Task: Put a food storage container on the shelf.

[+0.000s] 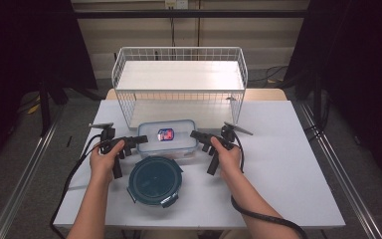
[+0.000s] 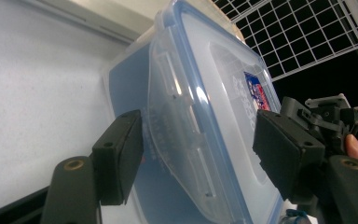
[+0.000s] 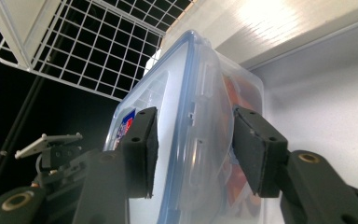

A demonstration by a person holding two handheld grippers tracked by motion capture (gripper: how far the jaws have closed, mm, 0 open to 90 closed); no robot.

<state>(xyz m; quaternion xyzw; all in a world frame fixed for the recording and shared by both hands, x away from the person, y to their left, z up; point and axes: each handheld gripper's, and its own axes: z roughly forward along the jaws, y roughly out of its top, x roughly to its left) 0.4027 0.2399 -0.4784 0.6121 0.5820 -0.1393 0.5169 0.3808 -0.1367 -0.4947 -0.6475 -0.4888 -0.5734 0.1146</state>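
Observation:
A clear rectangular container (image 1: 169, 143) with a blue-rimmed lid and a red-and-blue sticker (image 1: 165, 134) sits on the white table. My left gripper (image 1: 142, 140) is at its left end and is rolled on its side. In the left gripper view the container's end (image 2: 214, 93) and latch flap lie between the pads of the left gripper (image 2: 198, 154), which do not clearly press. My right gripper (image 1: 195, 135) is at the container's right end. In the right gripper view the pads of the right gripper (image 3: 196, 149) sit against the lid (image 3: 177, 102) and the latch flap.
A round dark teal lidded container (image 1: 155, 180) lies just in front, between my forearms. A white wire basket (image 1: 179, 79) stands on a board right behind the clear container. The white table (image 1: 288, 164) extends to the right. Cables trail off the front edge.

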